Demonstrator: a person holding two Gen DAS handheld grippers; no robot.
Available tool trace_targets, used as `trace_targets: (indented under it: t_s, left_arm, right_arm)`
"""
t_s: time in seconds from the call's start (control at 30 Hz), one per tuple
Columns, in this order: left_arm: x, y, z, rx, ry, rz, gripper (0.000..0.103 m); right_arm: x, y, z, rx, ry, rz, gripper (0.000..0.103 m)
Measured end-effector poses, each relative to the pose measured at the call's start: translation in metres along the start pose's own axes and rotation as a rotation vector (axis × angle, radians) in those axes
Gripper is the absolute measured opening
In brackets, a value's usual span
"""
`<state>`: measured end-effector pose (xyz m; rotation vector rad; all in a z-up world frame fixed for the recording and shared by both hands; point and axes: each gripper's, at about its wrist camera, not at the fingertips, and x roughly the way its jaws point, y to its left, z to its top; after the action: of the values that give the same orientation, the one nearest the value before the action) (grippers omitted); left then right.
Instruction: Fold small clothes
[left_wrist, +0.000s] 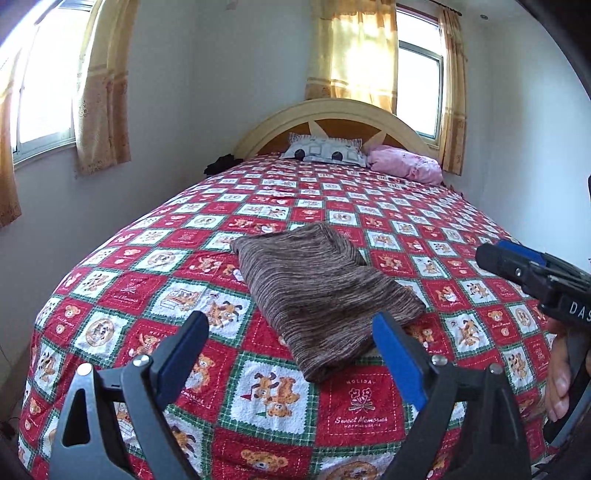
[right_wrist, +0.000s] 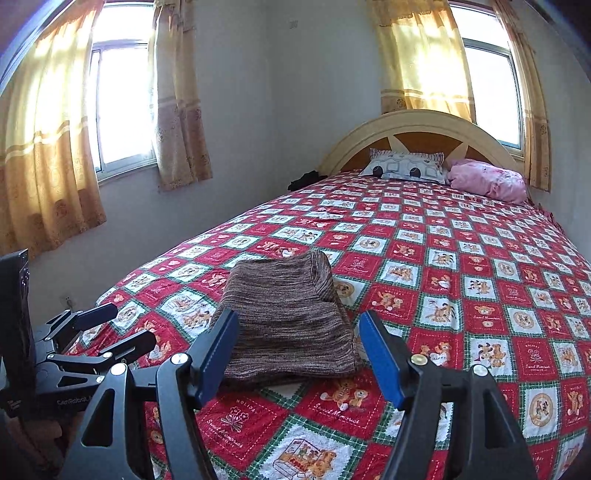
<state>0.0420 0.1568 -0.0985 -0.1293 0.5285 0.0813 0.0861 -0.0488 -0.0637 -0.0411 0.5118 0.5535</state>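
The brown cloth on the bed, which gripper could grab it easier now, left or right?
Probably the right gripper. Its open fingers frame the brown cloth head-on, near its front edge. The left gripper is open too, but the cloth sits off toward its right finger, at an angle.

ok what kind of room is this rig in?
Almost certainly a home bedroom: a bed with an arched headboard, pillows at its head, curtained windows. A folded brown garment lies on the bedspread.

Open bedspread (left_wrist: 332, 402) all around folded brown garment (left_wrist: 317, 291); pillows (left_wrist: 325, 151) far off.
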Motion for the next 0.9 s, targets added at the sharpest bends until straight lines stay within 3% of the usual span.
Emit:
trace_targets:
  t_s: [0.77, 0.9]
  left_arm:
    - [0.003, 0.0, -0.001, 0.012, 0.012, 0.011, 0.093]
    - [0.002, 0.001, 0.001, 0.015, 0.002, 0.018, 0.1]
  right_arm:
    - [-0.009, 0.004, -0.002, -0.008, -0.022, 0.012, 0.069]
    - [-0.014, 0.006, -0.001, -0.016, -0.045, 0.005, 0.069]
